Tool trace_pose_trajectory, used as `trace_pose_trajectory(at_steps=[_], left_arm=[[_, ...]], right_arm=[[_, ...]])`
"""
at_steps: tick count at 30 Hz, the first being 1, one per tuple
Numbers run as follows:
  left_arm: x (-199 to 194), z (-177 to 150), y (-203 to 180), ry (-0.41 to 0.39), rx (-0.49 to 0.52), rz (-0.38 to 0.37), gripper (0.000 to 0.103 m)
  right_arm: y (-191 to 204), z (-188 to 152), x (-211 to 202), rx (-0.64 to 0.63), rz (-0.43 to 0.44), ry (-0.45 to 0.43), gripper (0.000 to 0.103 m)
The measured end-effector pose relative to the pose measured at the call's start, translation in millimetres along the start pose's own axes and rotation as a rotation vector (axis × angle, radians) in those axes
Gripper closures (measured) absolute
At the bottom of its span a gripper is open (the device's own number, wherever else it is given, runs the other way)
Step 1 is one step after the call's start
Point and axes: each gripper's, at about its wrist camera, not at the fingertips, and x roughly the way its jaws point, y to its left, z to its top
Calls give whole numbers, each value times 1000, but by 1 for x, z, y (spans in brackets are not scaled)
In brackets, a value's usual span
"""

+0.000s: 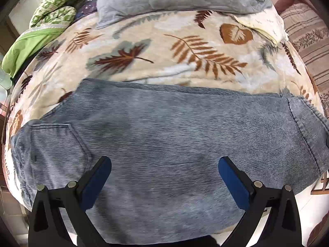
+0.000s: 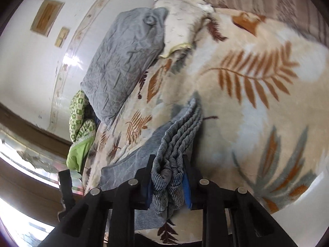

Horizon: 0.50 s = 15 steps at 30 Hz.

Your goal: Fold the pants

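- The corduroy pants [image 1: 164, 135] are seen already doubled lengthwise, spread on the leaf-print blanket [image 1: 144, 47] beneath the left gripper [image 1: 164, 164], whose jaws stand wide apart, empty.
- Bunched hem layers are clamped in the right gripper [image 2: 167, 177]; crosswise folds appear left undone.

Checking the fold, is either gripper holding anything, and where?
The right gripper pinches the pants by a bunched edge; the left gripper holds nothing.

Bright daylight, fisheye warp, slight blur.
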Motion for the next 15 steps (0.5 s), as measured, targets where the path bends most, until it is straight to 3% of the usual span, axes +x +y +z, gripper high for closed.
trace_pose_trajectory(at_steps=[9, 15], left_arm=[[-26, -1, 60, -67, -112, -43, 0], [-38, -8, 106, -105, -192, -52, 0]], right_arm=[[92, -27, 23, -224, -41, 43, 78], [140, -64, 66, -310, -16, 150, 78]])
